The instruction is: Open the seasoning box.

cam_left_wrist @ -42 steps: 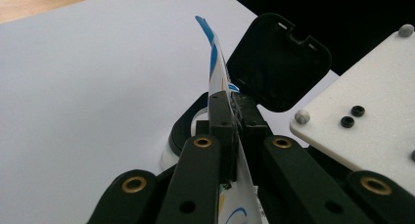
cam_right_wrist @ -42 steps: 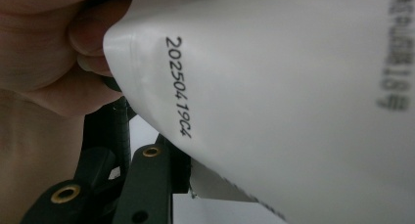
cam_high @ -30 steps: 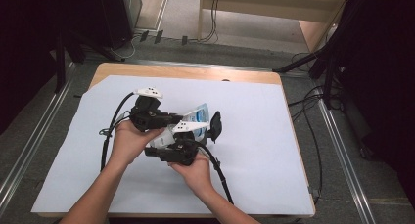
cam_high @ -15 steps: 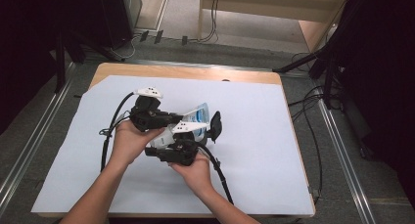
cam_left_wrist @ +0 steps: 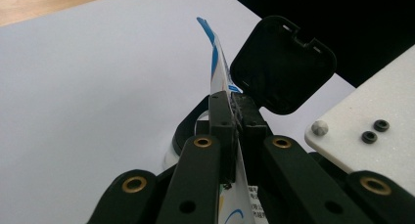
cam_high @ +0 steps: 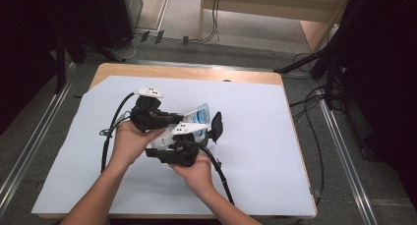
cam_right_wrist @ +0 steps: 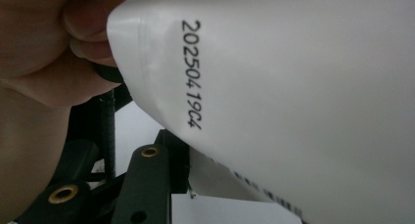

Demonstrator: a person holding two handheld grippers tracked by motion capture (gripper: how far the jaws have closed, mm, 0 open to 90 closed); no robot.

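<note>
while both my hands stay low over the table, my left gripper (cam_left_wrist: 235, 131) pinches a white-and-blue pouch (cam_left_wrist: 219, 70) tight — my right gripper (cam_high: 196, 136) stands part-open, pouch against it.

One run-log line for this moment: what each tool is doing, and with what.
left tool: shut on white-and-blue plastic pouch | right tool: jaws around pouch, grip unclear | pouch: held above white paper sheet | hands: steady

A white pouch (cam_right_wrist: 293, 87) with black numbers on it hangs close over a black claw (cam_right_wrist: 147, 185), beside a hand (cam_right_wrist: 44, 62).
</note>
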